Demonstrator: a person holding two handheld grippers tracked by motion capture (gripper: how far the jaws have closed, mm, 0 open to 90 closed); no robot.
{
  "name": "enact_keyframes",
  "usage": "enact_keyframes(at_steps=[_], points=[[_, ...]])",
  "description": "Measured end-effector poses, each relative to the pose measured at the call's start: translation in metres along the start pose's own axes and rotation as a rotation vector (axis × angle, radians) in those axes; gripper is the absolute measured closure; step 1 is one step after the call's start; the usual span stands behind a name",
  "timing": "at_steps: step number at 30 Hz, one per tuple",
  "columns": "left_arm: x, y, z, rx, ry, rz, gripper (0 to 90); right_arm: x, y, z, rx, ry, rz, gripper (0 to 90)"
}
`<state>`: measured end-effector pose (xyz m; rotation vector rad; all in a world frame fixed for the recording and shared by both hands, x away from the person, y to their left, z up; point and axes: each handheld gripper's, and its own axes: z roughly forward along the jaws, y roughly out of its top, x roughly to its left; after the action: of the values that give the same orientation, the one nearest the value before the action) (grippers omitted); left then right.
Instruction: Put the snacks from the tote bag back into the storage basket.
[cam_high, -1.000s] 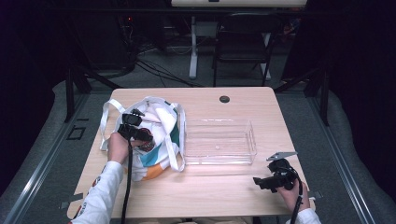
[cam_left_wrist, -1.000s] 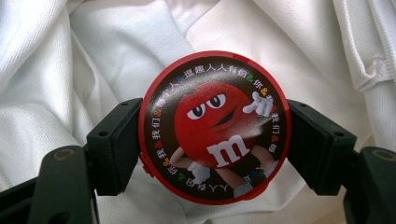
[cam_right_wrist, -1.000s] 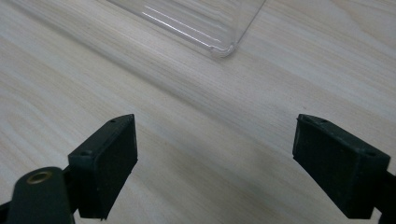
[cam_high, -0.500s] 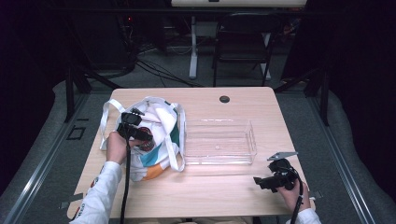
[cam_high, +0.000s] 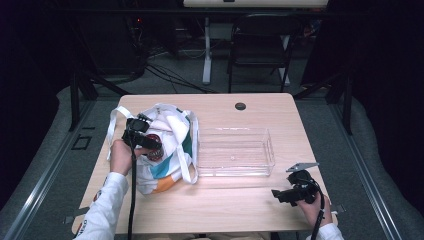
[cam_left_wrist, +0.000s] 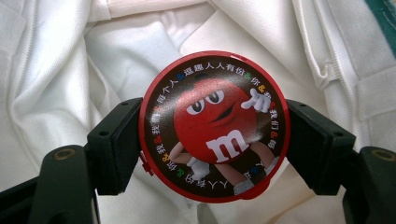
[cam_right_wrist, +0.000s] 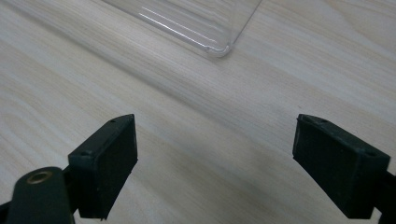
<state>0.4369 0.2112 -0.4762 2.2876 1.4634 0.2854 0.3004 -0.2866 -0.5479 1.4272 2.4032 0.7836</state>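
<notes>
Red plastic rims the round candy tin (cam_left_wrist: 215, 126) that the left gripper (cam_left_wrist: 212, 140) is pinching edge to edge, its jaws pressing on opposite sides of the rim with the printed lid facing the camera. In the high view the tin (cam_high: 154, 151) is sitting over the mouth of the white cloth bag (cam_high: 167, 150) on the left half of the counter (cam_high: 225, 205), with folds of white fabric lying all around and beneath it. The right gripper (cam_high: 280, 195) is resting low near the counter's near right corner, its jaws standing wide with nothing between them, pointing toward a corner of the clear plastic tray (cam_high: 235, 150).

The grip looks thin to me: the pads are meeting only the curved rim, so a twist of the wrist could let the tin pivot or pop out and drop back into the bag. The bag's loose folds and its straps (cam_high: 187, 162) are lying close, and a lift could snag cloth and drag the whole bag toward the tray. Nobody is pinning the bag down, which makes that likelier.
</notes>
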Motion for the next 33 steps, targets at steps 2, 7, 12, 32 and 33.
enact_keyframes(at_steps=[2, 7, 12, 32, 33], points=[[0.0, 0.0, -0.003, -0.002, -0.005, 0.007, 25.7, 0.0, 0.0, 0.0, 0.0, 0.0, 0.001, 13.7], [-0.002, 0.0, -0.011, -0.011, -0.005, 0.018, 25.7, 0.0, 0.0, 0.0, 0.002, -0.002, 0.001, 13.7], [-0.004, 0.002, -0.021, -0.03, -0.007, 0.025, 25.7, 0.0, 0.0, 0.0, 0.002, -0.005, 0.006, 13.7], [-0.021, 0.022, -0.059, -0.054, -0.013, 0.085, 25.8, -0.001, 0.0, -0.001, -0.002, -0.002, 0.003, 13.7], [-0.022, 0.023, -0.06, -0.055, -0.013, 0.089, 25.8, -0.001, 0.0, -0.002, -0.001, -0.003, 0.002, 13.7]])
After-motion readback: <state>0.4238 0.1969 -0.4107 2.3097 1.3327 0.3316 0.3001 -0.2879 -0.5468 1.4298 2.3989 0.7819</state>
